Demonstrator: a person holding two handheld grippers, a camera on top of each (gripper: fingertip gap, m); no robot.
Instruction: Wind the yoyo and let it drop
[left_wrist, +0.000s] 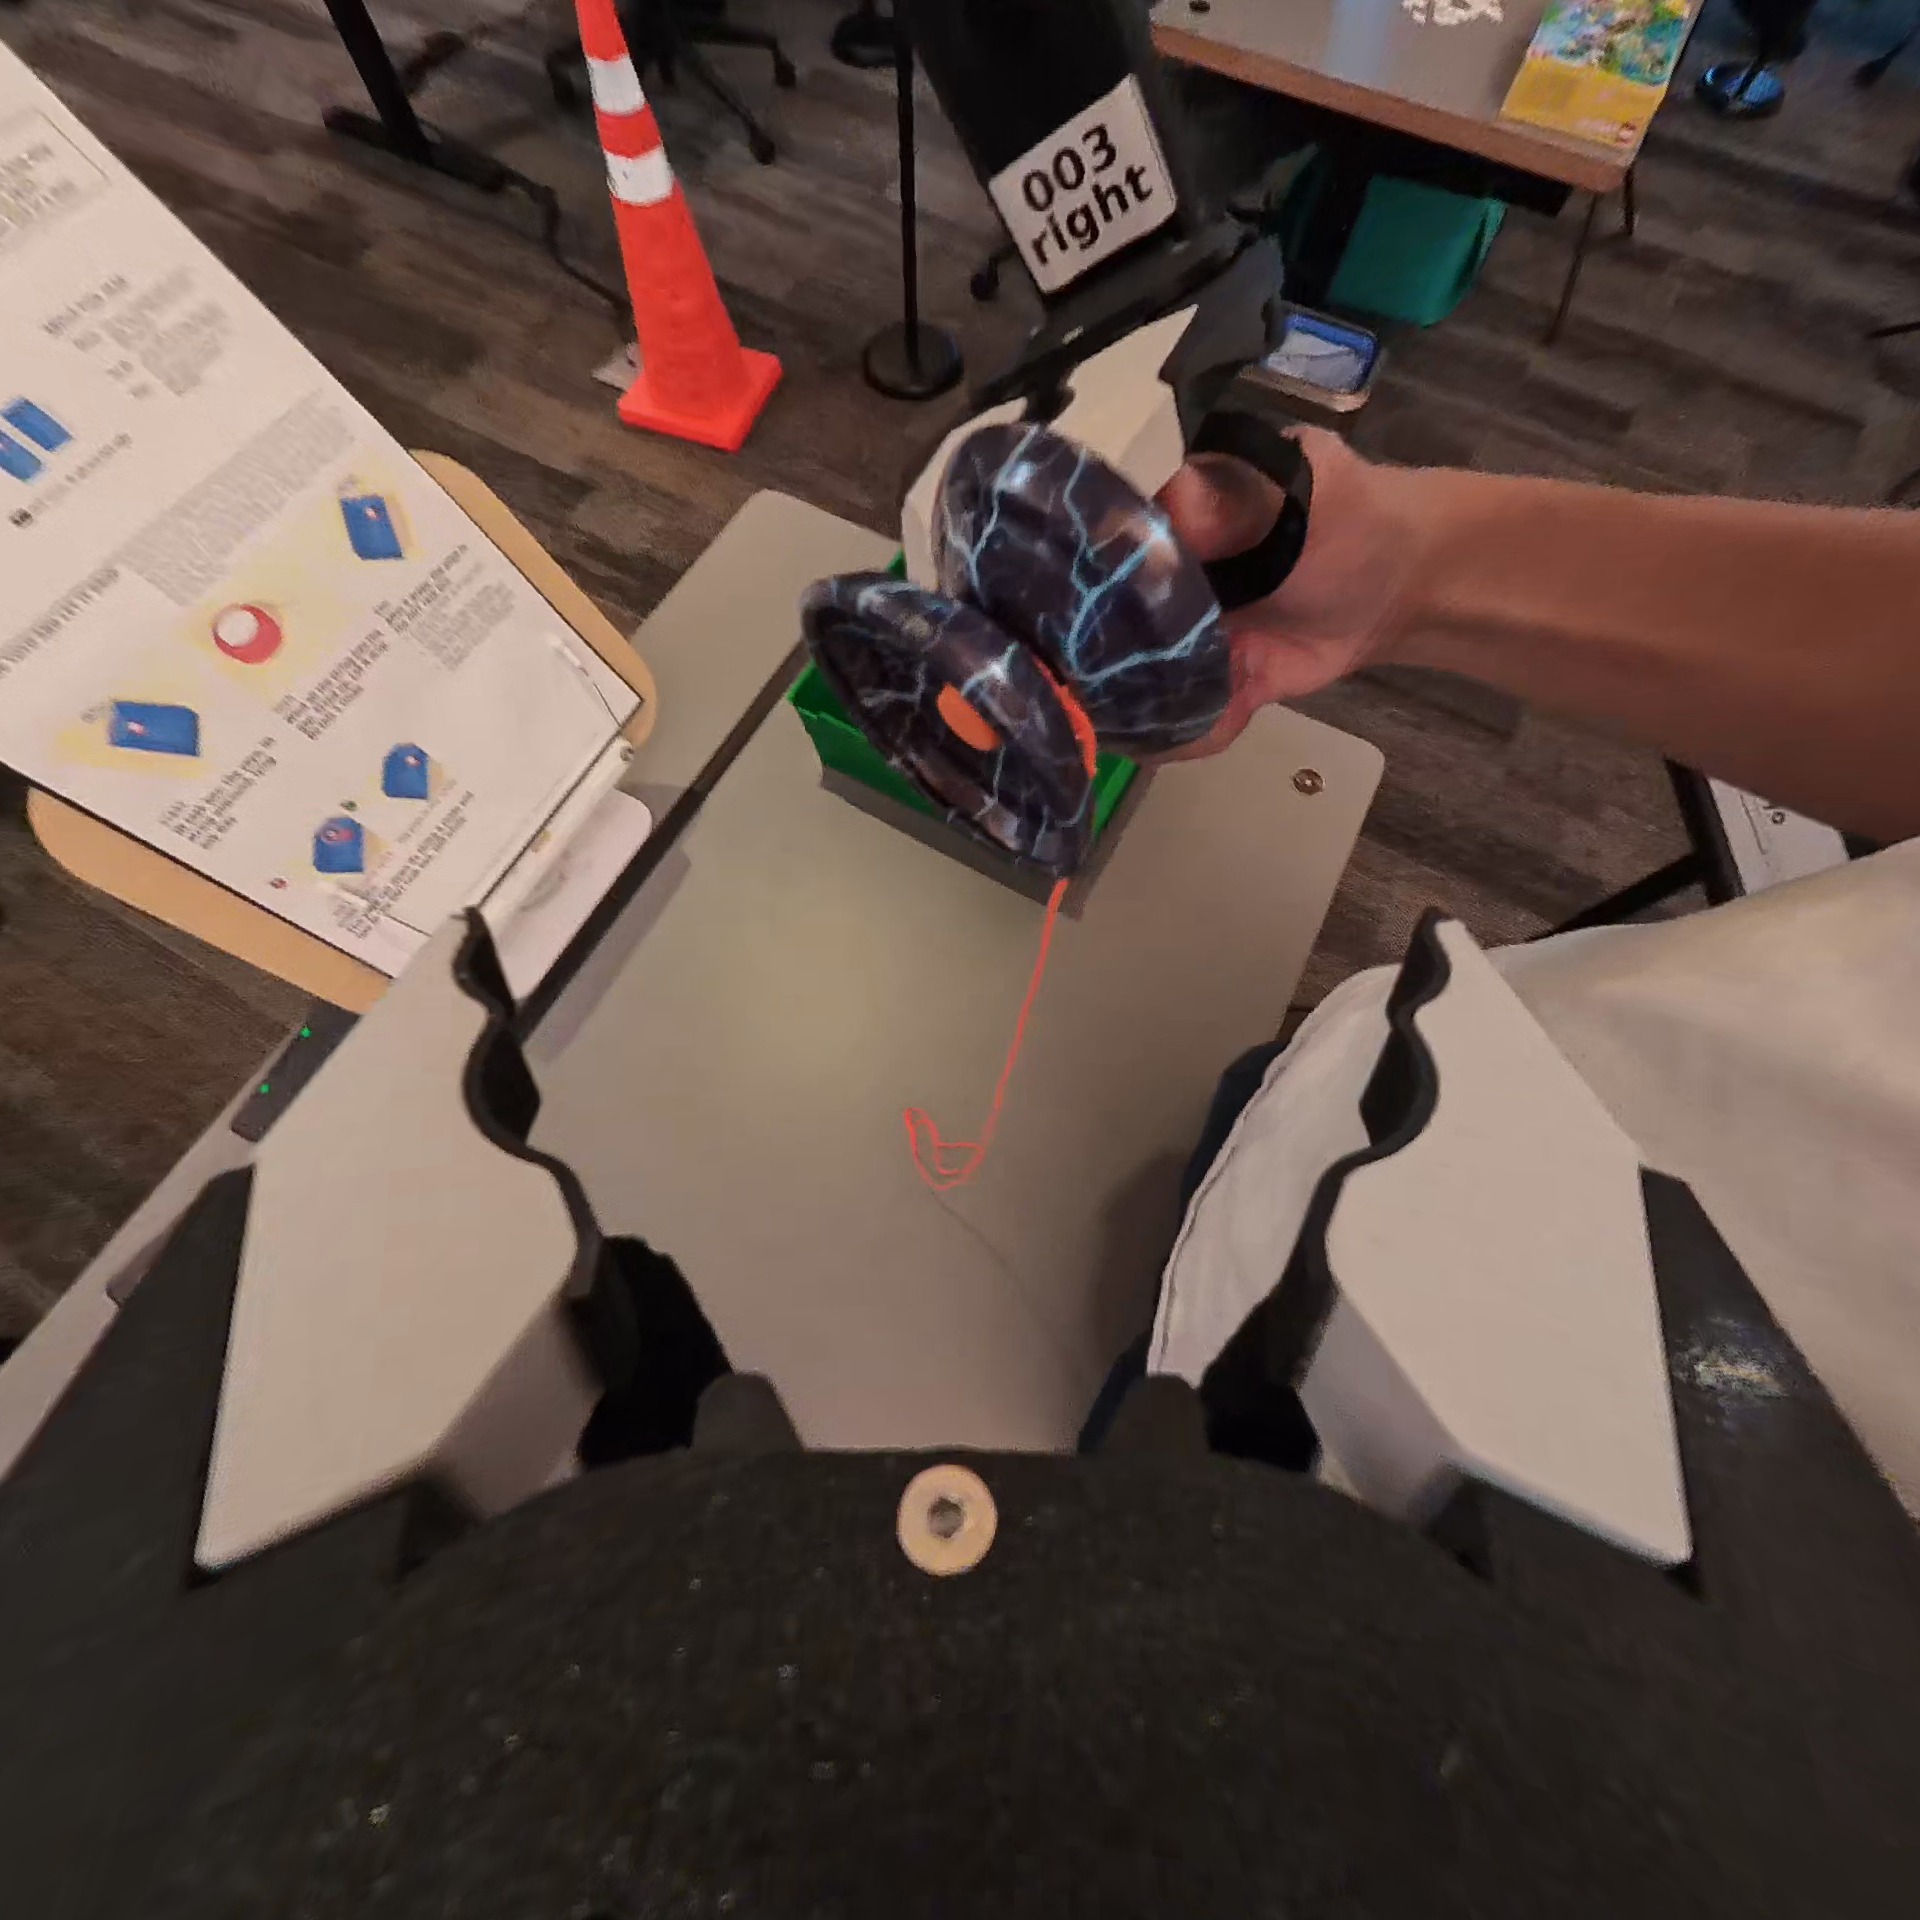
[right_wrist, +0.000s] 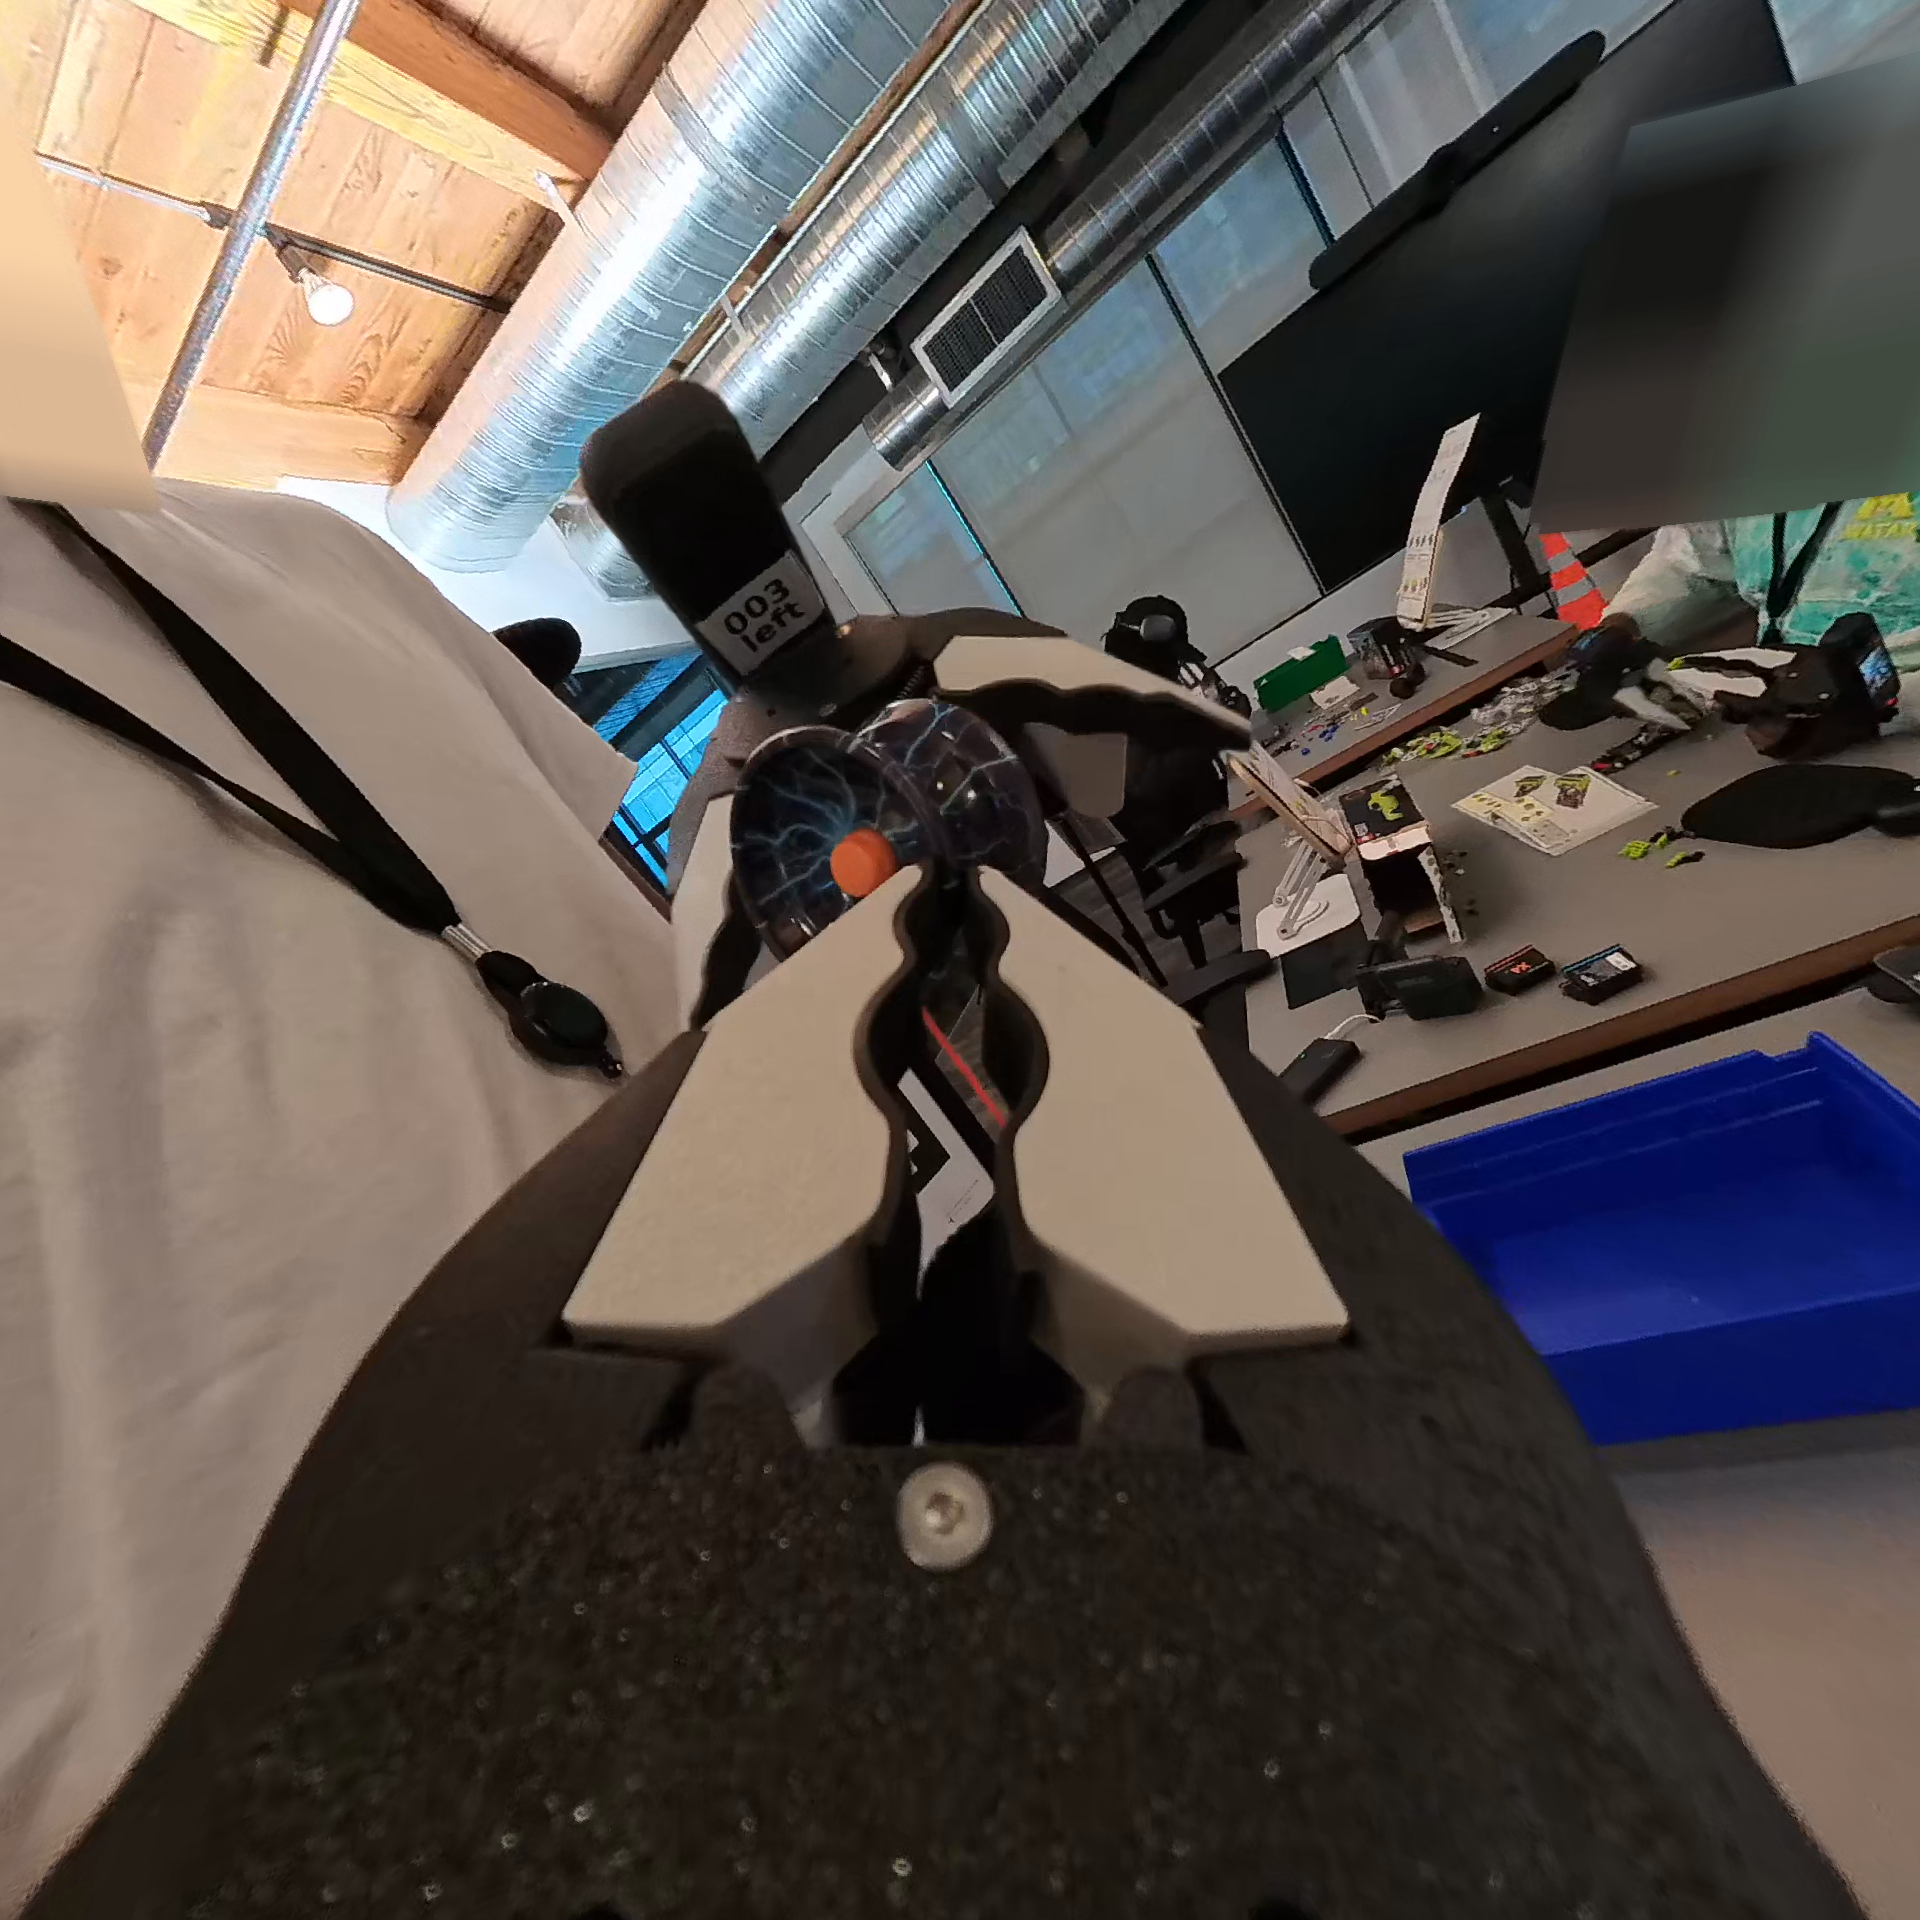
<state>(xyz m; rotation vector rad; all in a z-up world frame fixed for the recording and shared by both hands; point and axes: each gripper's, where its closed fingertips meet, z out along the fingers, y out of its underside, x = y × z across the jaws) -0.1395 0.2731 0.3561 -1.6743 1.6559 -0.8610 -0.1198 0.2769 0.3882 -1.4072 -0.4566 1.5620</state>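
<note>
The yoyo (left_wrist: 1018, 644) is dark blue with a pale lightning pattern and an orange hub. It is held in the air above the grey table (left_wrist: 748, 1195). My right gripper (right_wrist: 948, 883) is shut on it, with its fingertips clamped at the yoyo (right_wrist: 821, 821). One white finger (left_wrist: 1127, 416) shows behind the yoyo in the left wrist view. The orange string (left_wrist: 1023, 1018) hangs from the yoyo's groove, and its end loop (left_wrist: 940, 1153) lies on the table. My left gripper (left_wrist: 953, 935) is open wide and empty, below and in front of the yoyo, with the string between its fingers.
A green bin (left_wrist: 831, 717) sits on the table under the yoyo. An instruction sheet (left_wrist: 260, 623) on a board lies at left and an orange cone (left_wrist: 665, 260) stands on the floor beyond. A blue bin (right_wrist: 1704, 1247) sits at right. A person's pale shirt (right_wrist: 260, 935) is close by. Spacing between my two grippers at the tips: around 5 cm.
</note>
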